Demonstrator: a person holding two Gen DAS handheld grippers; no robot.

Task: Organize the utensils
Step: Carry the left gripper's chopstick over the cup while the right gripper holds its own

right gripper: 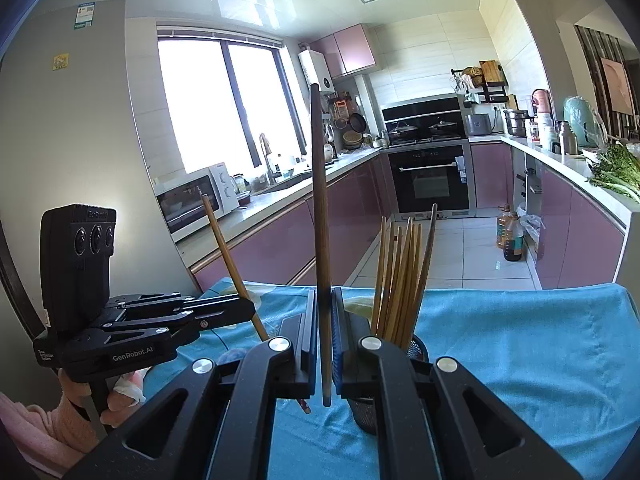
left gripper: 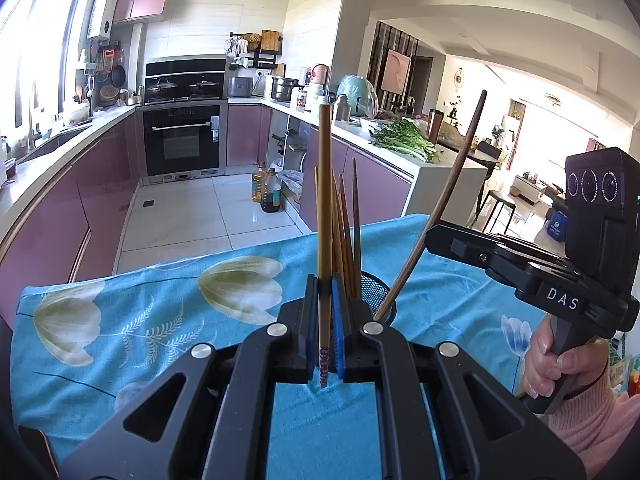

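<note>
Chopsticks (right gripper: pixel 400 280) stand bunched in a mesh cup (right gripper: pixel 366 412) just beyond both tools; left tool (left gripper: pixel 326 300) clamps a light chopstick (left gripper: pixel 325 200), right tool (right gripper: pixel 324 312) a dark chopstick (right gripper: pixel 320 208).

Window (right gripper: pixel 224 104): daylight is pouring in above the sink counter, washing out the panes.
Cabinets (left gripper: pixel 100 196): mauve fronts are running along both sides under pale counters (left gripper: pixel 64 148).
Oven (left gripper: pixel 182 140): a black built-in unit is sitting at the far end, two lidded pans resting on the hob above.
Floor (left gripper: pixel 188 216): glossy white tiles are reflecting the light; two oil bottles (left gripper: pixel 266 190) are standing beside the right-hand cabinets.
Walls: cream tiles are rising to a white ceiling.
Microwave (right gripper: pixel 192 200): a white one is sitting near the grey fridge (right gripper: pixel 76 128).
Living room (left gripper: pixel 560 140): sunlight is flooding the open space beyond.
</note>
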